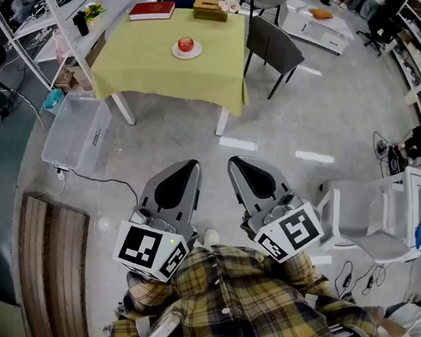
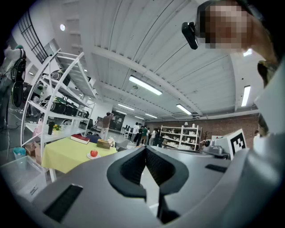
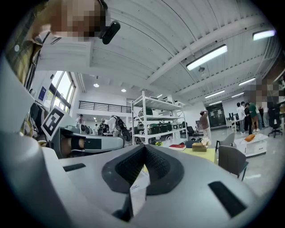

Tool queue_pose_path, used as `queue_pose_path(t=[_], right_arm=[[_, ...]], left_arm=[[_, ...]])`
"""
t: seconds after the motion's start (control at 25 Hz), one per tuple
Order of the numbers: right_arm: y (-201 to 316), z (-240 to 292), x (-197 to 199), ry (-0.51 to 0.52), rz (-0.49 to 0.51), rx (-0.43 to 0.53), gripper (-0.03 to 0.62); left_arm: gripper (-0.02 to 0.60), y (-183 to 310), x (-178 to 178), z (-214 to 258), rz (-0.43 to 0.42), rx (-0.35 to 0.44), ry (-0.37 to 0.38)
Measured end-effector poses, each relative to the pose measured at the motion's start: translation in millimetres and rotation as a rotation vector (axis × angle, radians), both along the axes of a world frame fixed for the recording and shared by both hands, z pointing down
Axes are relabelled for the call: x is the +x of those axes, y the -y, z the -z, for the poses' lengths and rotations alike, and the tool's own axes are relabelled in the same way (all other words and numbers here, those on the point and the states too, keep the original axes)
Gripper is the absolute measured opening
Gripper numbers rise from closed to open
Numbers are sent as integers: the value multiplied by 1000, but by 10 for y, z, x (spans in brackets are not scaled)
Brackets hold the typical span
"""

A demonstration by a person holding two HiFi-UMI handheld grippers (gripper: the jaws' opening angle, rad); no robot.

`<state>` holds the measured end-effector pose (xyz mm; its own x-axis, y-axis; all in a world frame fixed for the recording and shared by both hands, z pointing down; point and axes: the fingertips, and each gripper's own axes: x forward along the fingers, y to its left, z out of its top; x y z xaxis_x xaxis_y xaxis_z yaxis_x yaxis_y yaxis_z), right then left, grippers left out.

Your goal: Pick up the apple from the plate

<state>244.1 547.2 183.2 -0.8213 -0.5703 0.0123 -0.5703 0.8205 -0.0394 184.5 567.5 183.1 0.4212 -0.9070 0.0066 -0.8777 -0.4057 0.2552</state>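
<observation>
A red apple (image 1: 186,44) sits on a small white plate (image 1: 177,53) on the table with the yellow-green cloth (image 1: 146,58), far ahead of me across the floor. My left gripper (image 1: 193,165) and right gripper (image 1: 234,162) are held side by side close to my body, level, both shut with nothing in them. In the left gripper view the apple (image 2: 93,153) shows small on its plate (image 2: 89,156), left of the shut jaw tips (image 2: 145,148). The right gripper view shows shut jaws (image 3: 144,146) and part of the table (image 3: 202,154); the apple is hidden there.
A red book (image 1: 152,10) and a wooden tissue box (image 1: 209,9) lie at the table's far end. Grey chairs (image 1: 275,43) stand right of the table, a clear plastic bin (image 1: 77,133) left of it. A white chair (image 1: 366,222) is at my right, a wooden bench (image 1: 54,278) at my left.
</observation>
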Motion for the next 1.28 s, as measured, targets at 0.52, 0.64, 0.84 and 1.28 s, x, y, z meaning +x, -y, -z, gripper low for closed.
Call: queue_pose_path(t=[0.52,0.64,0.84,1.28], right_arm=[[3,65,138,18,-11,30,-3],[-1,45,211,21,-12,32,-3],[18,-8,319,22,-16,22,-3],[385,-179,135,6,14,-19,-3]], left_arm=[[8,19,186,10,-25,18,25],[6,22,249,1,-25,21,26],[8,31,322,-53,-16,12,29],[8,392,126,-206,11,-21,22]])
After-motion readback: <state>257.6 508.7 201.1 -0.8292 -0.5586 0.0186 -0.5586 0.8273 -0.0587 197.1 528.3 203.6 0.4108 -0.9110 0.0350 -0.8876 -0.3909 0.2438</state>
